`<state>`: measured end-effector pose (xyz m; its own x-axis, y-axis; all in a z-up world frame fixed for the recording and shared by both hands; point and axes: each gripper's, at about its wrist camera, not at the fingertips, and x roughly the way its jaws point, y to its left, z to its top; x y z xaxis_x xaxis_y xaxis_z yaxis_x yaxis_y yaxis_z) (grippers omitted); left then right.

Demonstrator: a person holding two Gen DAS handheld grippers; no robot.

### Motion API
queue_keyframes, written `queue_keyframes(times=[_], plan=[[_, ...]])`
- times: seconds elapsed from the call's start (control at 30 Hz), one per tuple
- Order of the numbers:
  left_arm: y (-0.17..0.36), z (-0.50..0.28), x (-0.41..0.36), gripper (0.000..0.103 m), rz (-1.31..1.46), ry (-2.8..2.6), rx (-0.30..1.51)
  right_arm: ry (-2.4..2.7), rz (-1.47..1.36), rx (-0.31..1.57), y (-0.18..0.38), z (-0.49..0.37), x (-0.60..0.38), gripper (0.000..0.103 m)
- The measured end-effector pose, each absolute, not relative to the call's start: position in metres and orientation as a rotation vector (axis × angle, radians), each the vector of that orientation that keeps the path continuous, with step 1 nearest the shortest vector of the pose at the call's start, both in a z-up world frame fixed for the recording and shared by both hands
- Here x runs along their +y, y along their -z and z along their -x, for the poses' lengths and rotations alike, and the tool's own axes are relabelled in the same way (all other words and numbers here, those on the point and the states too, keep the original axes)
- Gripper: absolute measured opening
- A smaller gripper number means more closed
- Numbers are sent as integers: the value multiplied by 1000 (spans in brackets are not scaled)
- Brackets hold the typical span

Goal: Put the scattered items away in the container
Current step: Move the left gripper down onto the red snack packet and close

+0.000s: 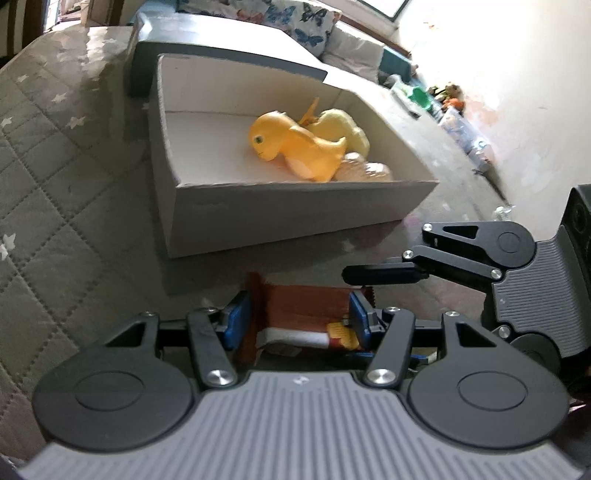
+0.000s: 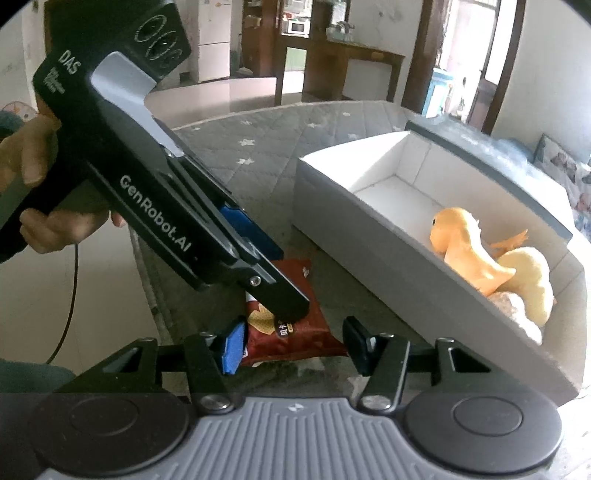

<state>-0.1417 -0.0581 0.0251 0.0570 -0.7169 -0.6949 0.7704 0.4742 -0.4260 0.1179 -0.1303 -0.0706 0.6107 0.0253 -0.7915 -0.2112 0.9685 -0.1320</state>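
A red snack bag lies on the quilted mattress in front of a white cardboard box. My left gripper is open and lowered over the bag, one blue pad on each side of it. In the right wrist view the left gripper slants down from the upper left, its near finger resting on the bag. My right gripper is open with nothing gripped, just short of the bag. The box holds an orange plush toy, a yellow plush and a pale round item.
The grey star-quilted mattress ends just left of the bag, with floor beyond. A dark grey lid sits behind the box. Pillows and clutter line the far side. A hand holds the left gripper; a cable hangs below.
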Motion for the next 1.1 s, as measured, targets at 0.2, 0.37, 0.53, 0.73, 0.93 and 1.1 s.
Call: queue_keyframes(times=[0.2, 0.37, 0.53, 0.73, 0.93, 1.1], plan=[[-49, 155, -62, 58, -62, 1173, 942, -131, 294, 861, 43, -103, -129, 56], [-57, 158, -67, 58, -61, 1194, 922, -112, 336, 859, 34, -101, -135, 56], [-53, 156, -69, 58, -71, 1182, 931, -101, 321, 859, 32, -101, -143, 56], [-42, 153, -68, 58, -77, 1165, 962, -105, 273, 885, 42, -96, -151, 56], [-31, 155, -75, 58, -105, 1164, 990, -98, 229, 921, 64, -89, -160, 56], [-24, 156, -82, 58, -119, 1164, 1020, -95, 203, 933, 73, -83, -164, 57]])
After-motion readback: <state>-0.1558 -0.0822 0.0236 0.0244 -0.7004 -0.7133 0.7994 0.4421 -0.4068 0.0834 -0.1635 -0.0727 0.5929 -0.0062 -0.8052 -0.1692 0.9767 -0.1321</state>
